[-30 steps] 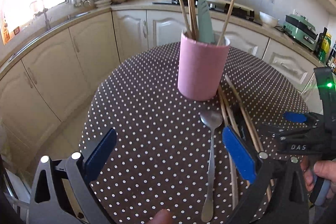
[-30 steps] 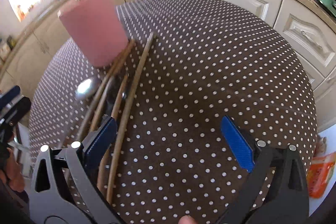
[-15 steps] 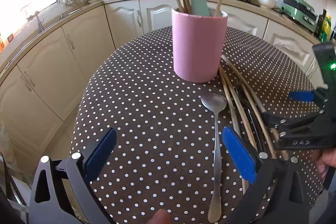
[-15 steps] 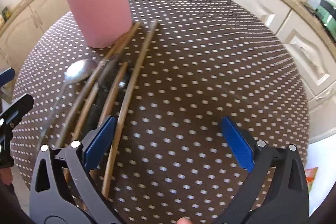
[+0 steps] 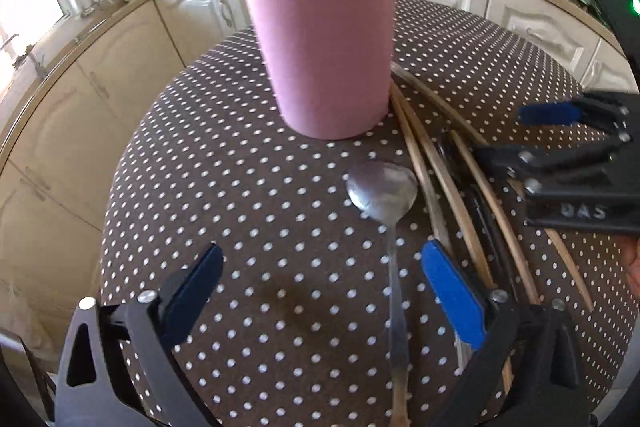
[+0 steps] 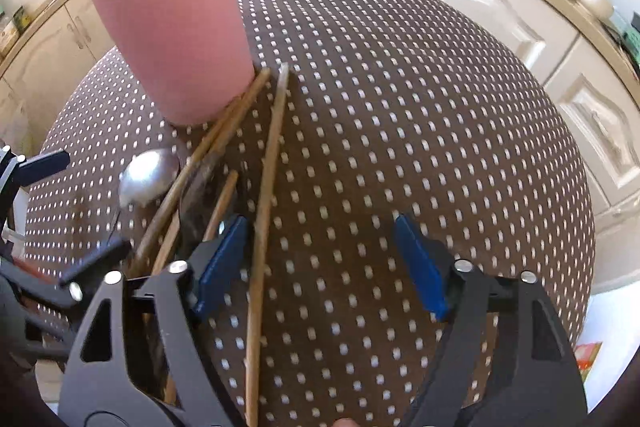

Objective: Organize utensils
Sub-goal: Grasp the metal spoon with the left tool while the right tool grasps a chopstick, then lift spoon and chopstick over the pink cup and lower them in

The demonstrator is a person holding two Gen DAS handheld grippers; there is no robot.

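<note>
The spoon (image 5: 382, 191) lies flat on the dotted surface (image 5: 248, 195), bowl toward the pink cup (image 5: 320, 43) at about 12 o'clock from the left claw (image 5: 320, 281), handle running back to 6 o'clock. Its long axis lines up with the way this claw points, and the shaft passes between the pads, close to the right-hand one. The left claw is spread wide and its jaws are closing, with nothing pinched yet; the spoon handle sits in the gap.

The right claw (image 6: 320, 267) is also closing, about half spread, gripping nothing. One chopstick (image 6: 266, 211) runs from 12 to 6 o'clock through its gap, just inside the left pad (image 6: 220, 263); the other sticks (image 6: 200, 163) lie outside that pad, toward 10 o'clock, their far tips against the cup's base.

By my reading, each claw is nearest its own piece: left for the spoon, right for the single chopstick. The cup already holds several utensils.
</note>
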